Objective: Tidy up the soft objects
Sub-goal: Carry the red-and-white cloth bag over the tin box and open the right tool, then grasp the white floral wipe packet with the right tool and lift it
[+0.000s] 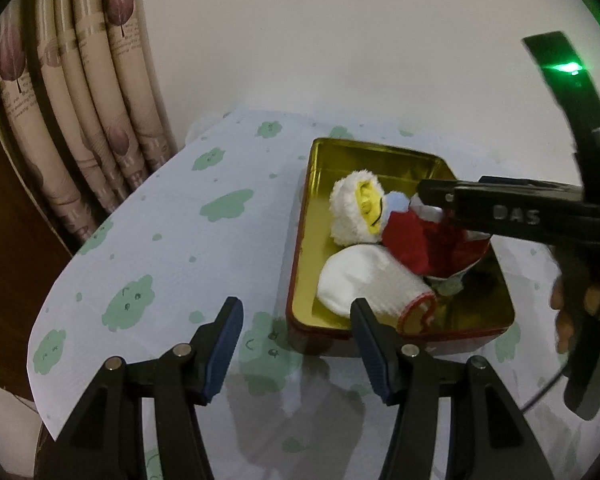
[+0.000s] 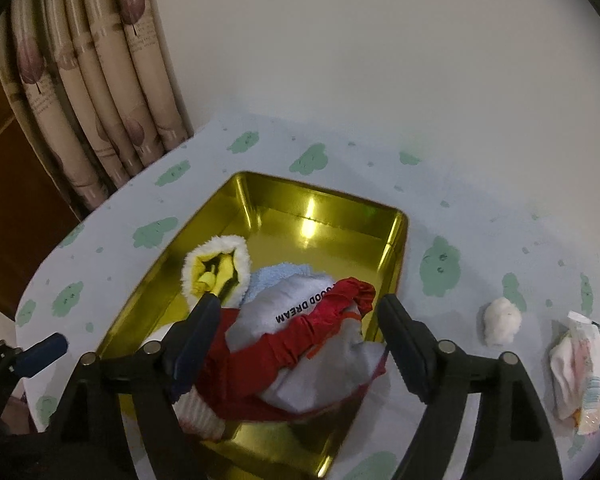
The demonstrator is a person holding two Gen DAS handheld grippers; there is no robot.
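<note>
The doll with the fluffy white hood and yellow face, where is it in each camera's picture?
Left wrist view: the doll lies in the far half of the gold tin, right of centre, with the right gripper reaching to it from the right.
Right wrist view: the doll lies centre-left in the tin, just beyond the right gripper's left fingertip.
Shared landmark: the gold tin; also the patterned curtain at upper left in both.
</note>
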